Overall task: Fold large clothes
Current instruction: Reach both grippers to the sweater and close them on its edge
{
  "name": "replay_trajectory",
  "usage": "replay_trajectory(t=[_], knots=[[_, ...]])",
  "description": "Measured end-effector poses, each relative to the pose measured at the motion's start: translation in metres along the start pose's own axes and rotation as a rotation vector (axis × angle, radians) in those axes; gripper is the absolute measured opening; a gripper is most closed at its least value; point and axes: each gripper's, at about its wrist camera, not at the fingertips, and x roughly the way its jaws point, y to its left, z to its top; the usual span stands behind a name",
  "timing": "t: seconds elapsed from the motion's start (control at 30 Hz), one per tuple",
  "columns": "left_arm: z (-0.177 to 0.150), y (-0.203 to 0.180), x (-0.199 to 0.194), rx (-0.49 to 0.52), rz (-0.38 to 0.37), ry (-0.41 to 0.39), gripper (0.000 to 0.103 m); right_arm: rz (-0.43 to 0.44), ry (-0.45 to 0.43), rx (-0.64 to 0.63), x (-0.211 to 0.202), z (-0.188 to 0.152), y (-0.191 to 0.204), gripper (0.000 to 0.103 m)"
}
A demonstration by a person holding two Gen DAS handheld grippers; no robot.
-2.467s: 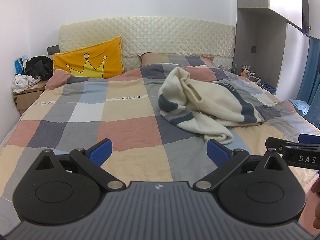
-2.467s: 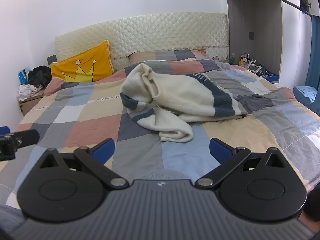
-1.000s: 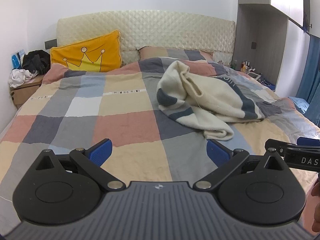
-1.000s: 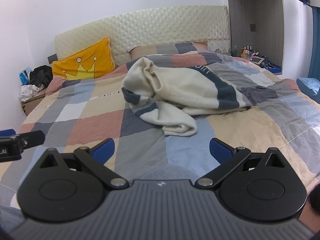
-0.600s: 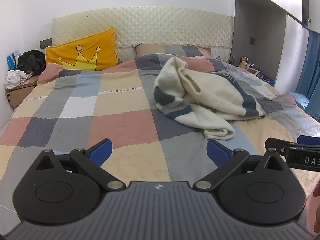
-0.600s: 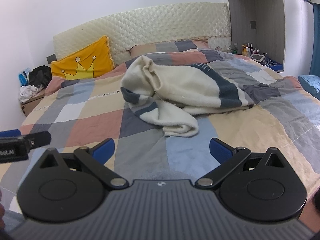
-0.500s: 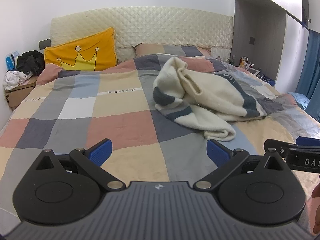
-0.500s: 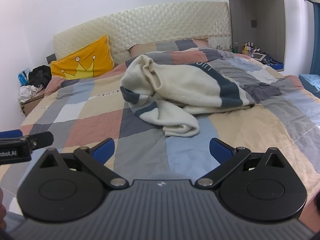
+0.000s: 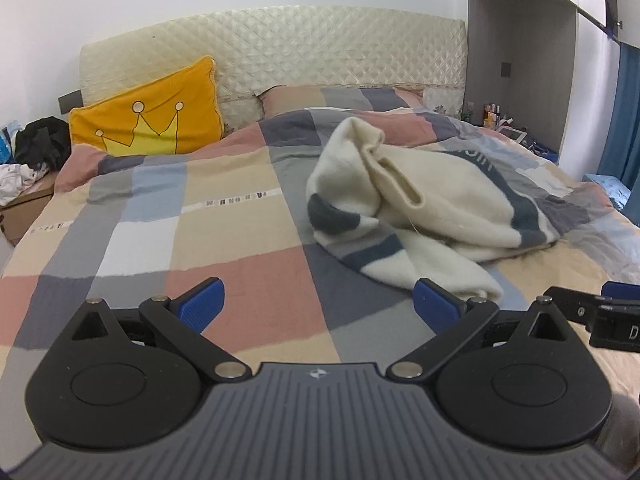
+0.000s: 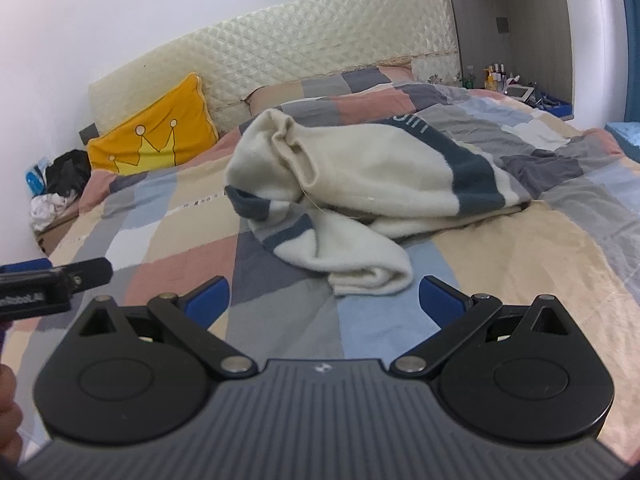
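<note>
A cream sweater (image 9: 432, 200) with dark blue stripes lies crumpled on the checked bedspread (image 9: 224, 248), a rolled sleeve end nearest me. In the right wrist view the same sweater (image 10: 360, 184) sits just ahead, its rolled end (image 10: 368, 276) close to the fingers. My left gripper (image 9: 318, 306) is open over the bedspread, left of the sweater, nothing between its blue pads (image 9: 200, 304). My right gripper (image 10: 326, 302) is open too, the sleeve roll a short way beyond its blue pads (image 10: 442, 300). Each gripper shows at the edge of the other's view.
A yellow crown cushion (image 9: 148, 120) leans on the quilted headboard (image 9: 320, 52). Clothes are piled on a box (image 9: 28, 168) at the bed's left. A shelf with bottles (image 10: 504, 80) and blue curtains (image 9: 624, 120) stand to the right. A hand (image 10: 8, 408) shows at the lower left.
Both grippers have moved closer to the sweater, which now looks larger and nearer. The right wrist view has tilted. Both stay open; the sweater has not moved.
</note>
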Motion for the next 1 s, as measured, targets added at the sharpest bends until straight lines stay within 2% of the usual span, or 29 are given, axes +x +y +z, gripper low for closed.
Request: replay_trajectory(t=[0.33, 0.57, 0.67, 0.7, 0.77, 0.93, 1.0], knots=[[0.028, 0.005, 0.091, -0.038, -0.043, 0.014, 0.102, 0.003, 0.021, 0.05, 0.056, 0.031, -0.005, 0.103], [0.055, 0.004, 0.154, -0.023, -0.086, 0.001, 0.101, 0.052, 0.021, 0.091, 0.103, 0.056, -0.011, 0.102], [0.068, 0.011, 0.182, -0.021, -0.096, -0.023, 0.095, 0.078, 0.001, 0.07, 0.122, 0.064, -0.009, 0.099], [0.072, 0.012, 0.19, -0.02, -0.1, -0.026, 0.09, 0.079, 0.001, 0.065, 0.132, 0.067, -0.008, 0.088], [0.079, 0.016, 0.209, -0.013, -0.122, -0.029, 0.078, 0.092, 0.01, 0.072, 0.151, 0.072, -0.007, 0.074], [0.091, 0.02, 0.251, -0.014, -0.182, -0.035, 0.066, 0.084, -0.006, 0.059, 0.189, 0.076, 0.001, 0.063], [0.095, 0.021, 0.267, -0.023, -0.218, -0.042, 0.053, 0.071, -0.006, 0.041, 0.206, 0.078, 0.004, 0.049]])
